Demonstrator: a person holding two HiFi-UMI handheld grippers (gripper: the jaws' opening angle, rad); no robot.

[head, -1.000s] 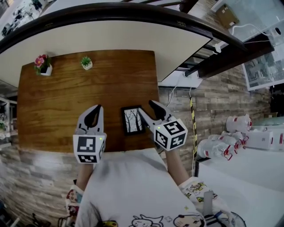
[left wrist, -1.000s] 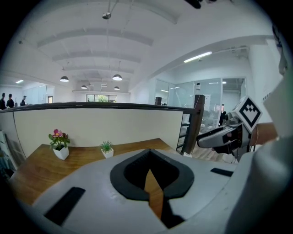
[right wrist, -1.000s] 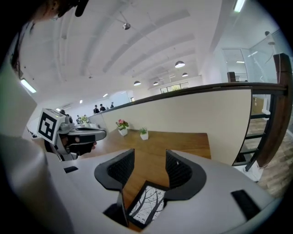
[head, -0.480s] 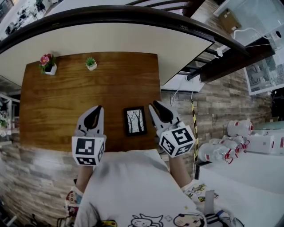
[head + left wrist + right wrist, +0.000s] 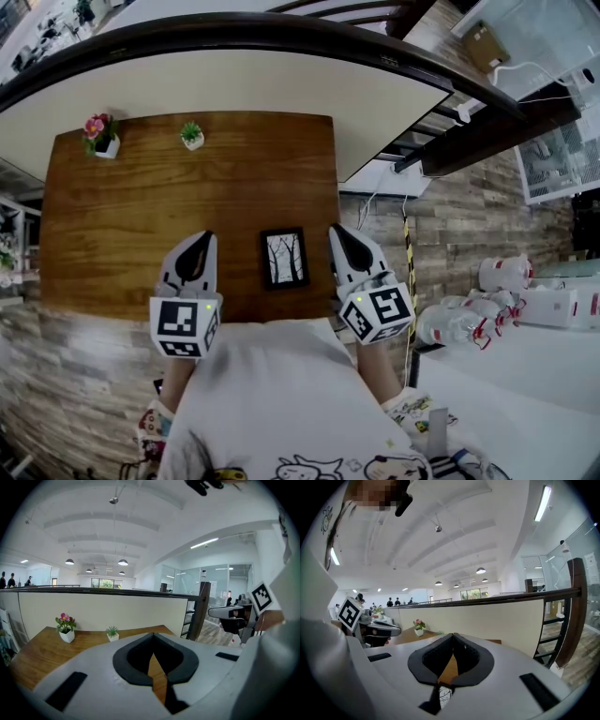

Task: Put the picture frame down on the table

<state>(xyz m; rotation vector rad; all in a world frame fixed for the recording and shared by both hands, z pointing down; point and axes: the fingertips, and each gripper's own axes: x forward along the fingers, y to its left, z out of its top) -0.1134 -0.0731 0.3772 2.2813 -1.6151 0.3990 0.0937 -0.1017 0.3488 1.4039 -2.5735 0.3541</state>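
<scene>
Picture frame [image 5: 284,259] flat on wooden table [image 5: 112,216] between left gripper [image 5: 199,242], pressed shut, and right gripper [image 5: 339,234], just closed empty; beyond, white flowerpot [image 5: 101,147] holding pink blooms [image 5: 92,125], smaller pot [image 5: 194,143] holding green plant [image 5: 190,129].

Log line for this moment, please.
frame: flat on table, free | left tongs: shut, empty | right tongs: just closed, empty

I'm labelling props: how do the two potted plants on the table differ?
The flowering plant carries pink blooms; the green plant only leaves. The flowering plant looks bigger than the green plant. The flowering plant stands in the far left corner, the green plant further right. Both are white-potted and upright.
</scene>
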